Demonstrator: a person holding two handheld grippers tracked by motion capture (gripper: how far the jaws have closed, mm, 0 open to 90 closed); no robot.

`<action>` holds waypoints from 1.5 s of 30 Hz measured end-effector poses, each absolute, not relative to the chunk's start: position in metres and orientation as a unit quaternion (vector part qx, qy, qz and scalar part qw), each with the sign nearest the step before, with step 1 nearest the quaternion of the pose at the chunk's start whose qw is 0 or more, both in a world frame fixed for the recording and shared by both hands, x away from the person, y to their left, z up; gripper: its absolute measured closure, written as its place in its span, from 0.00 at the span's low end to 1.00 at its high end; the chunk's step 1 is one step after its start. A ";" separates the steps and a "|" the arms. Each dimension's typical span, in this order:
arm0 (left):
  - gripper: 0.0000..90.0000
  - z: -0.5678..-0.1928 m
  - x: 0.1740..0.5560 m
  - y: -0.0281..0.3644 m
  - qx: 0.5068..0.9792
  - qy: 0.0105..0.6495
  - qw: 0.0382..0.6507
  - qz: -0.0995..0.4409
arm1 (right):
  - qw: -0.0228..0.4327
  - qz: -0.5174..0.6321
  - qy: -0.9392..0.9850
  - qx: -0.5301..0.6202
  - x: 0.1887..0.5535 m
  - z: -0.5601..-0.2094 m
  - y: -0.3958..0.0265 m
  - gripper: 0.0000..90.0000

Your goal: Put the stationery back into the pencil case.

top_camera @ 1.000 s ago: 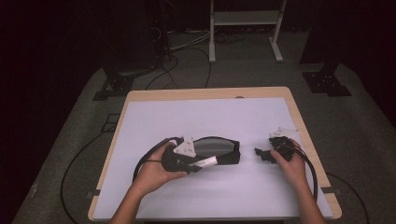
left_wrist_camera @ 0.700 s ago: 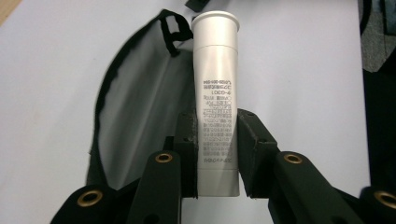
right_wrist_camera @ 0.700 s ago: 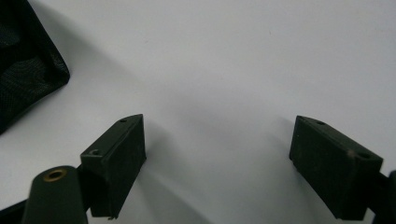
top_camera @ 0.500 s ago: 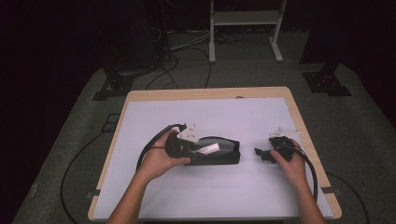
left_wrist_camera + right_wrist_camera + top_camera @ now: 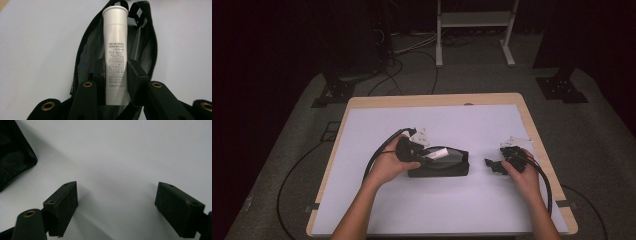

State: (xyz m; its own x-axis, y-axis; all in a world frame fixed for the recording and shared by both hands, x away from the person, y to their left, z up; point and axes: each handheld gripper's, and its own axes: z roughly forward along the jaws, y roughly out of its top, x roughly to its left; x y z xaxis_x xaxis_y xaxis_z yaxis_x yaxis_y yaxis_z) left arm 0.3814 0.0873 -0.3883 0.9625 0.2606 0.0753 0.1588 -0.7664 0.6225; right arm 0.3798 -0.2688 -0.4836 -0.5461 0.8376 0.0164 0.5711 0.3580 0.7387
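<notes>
Your left gripper (image 5: pixel 116 75) clamps the white tube (image 5: pixel 115 50) low on its stiff, slippery barrel, over the soft black mesh pouch (image 5: pixel 439 162) near the tabletop's middle. Your right gripper (image 5: pixel 116 207) gapes empty.

Small grey print is seen on the white tube (image 5: pixel 116 52), in several lines, but no word can be read.

Tube (image 5: pixel 116 52) above pouch (image 5: pixel 447 167), mid-table (image 5: pixel 462 120).
</notes>
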 end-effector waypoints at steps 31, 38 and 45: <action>0.55 -0.388 0.374 0.113 0.911 0.170 0.367 0.080 | 0.184 0.359 0.802 0.439 0.380 -0.484 -0.269 0.19; 0.34 -0.382 0.358 0.137 0.896 0.208 0.378 0.103 | 0.185 0.359 0.802 0.439 0.380 -0.484 -0.269 0.19; 0.22 -0.379 0.341 0.160 0.884 0.242 0.378 0.129 | 0.186 0.359 0.803 0.439 0.380 -0.484 -0.269 0.19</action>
State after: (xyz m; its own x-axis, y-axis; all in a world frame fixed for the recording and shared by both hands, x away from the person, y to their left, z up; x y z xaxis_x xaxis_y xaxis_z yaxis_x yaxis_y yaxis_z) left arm 0.3406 0.1596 -0.3787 0.8497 0.5254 0.0446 0.3312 -0.5976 0.7302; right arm 0.3798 -0.2688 -0.4836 -0.5463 0.8374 0.0166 0.5713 0.3580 0.7386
